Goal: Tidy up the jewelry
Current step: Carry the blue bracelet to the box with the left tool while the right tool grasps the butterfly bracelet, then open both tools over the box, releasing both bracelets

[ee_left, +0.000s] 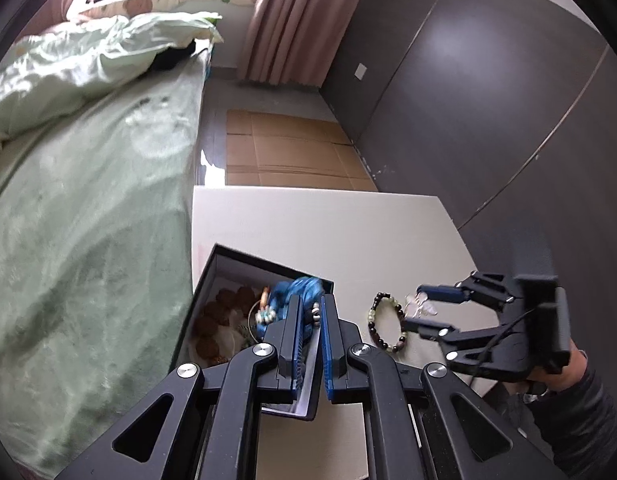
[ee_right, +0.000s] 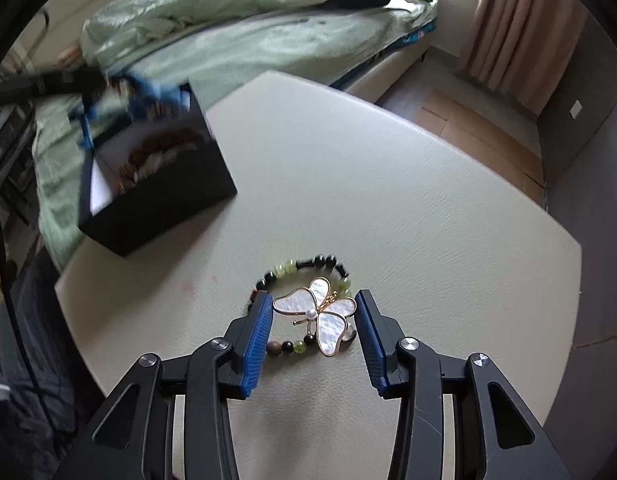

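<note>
The butterfly brooch (ee_right: 323, 314) lies on the beaded bracelet (ee_right: 304, 270), between the right gripper (ee_right: 314, 316)'s wide fingers. The left gripper (ee_left: 309, 312)'s narrow fingers pinch blue jewelry (ee_left: 298, 292) over the black box (ee_right: 156, 200).

L tool (ee_left: 310, 320) clamped, R tool (ee_right: 313, 312) agape

Motion blur is smearing the blue jewelry (ee_right: 156, 94) over the black box (ee_right: 160, 204). The butterfly brooch (ee_right: 322, 314) is hiding part of the beaded bracelet (ee_right: 308, 266).

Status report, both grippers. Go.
Left gripper shut on blue beaded piece over black box. Right gripper open, straddling butterfly brooch. Nothing blocking.
</note>
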Demonstrator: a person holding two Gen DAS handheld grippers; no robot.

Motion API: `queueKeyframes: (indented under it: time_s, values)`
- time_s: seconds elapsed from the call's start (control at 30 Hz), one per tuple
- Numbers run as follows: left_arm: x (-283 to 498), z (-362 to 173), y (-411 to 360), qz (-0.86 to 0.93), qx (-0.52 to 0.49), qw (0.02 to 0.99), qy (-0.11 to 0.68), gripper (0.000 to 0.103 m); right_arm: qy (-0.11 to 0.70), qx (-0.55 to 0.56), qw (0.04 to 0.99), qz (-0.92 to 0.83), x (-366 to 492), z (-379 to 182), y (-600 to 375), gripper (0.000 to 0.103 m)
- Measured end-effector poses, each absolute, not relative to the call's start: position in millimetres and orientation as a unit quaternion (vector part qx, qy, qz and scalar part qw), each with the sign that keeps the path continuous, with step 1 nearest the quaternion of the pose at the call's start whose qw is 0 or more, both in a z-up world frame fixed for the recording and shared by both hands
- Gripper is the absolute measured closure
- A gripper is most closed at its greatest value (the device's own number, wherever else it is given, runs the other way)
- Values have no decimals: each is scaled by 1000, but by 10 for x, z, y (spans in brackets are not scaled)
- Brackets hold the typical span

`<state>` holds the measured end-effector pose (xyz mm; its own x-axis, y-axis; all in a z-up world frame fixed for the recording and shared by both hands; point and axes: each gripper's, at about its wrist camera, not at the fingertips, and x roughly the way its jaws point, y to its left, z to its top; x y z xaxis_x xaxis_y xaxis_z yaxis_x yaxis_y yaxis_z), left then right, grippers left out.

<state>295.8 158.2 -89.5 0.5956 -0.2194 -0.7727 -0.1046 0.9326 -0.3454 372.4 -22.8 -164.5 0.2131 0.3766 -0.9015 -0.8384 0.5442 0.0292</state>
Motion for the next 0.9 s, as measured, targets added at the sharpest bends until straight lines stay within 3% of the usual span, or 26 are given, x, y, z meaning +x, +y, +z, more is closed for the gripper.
queueKeyframes:
  time_s: [0.17,0.2,0.27,0.3,0.33,0.6,0.67,0.73,0.9]
  values:
    - [2883,-933,1732,0,-195,870,453,91,456,-215,753,423,3715,-1329,-166,60]
    - [2856,-930,1766,3,-200,870,450,84,452,-211,754,427,3705,-1277,-140,60]
    - [2810,-917,1810,11,-204,871,447,62,444,-200,756,437,3674,-1165,-71,60]
    - [2780,-911,1843,14,-206,872,445,45,442,-194,755,444,3656,-1118,-32,60]
    - [2734,-899,1884,17,-210,873,439,41,439,-189,755,449,3639,-1082,0,60]
    - [2516,-827,2102,39,-216,877,427,41,431,-173,743,482,3481,-965,451,60]
    - [2478,-818,2149,41,-216,878,425,33,430,-172,741,487,3431,-965,528,60]
    - [2446,-814,2190,41,-220,879,421,17,431,-168,738,492,3393,-961,610,60]
    - [2396,-823,2282,47,-233,878,415,16,430,-158,737,497,3336,-915,796,60]
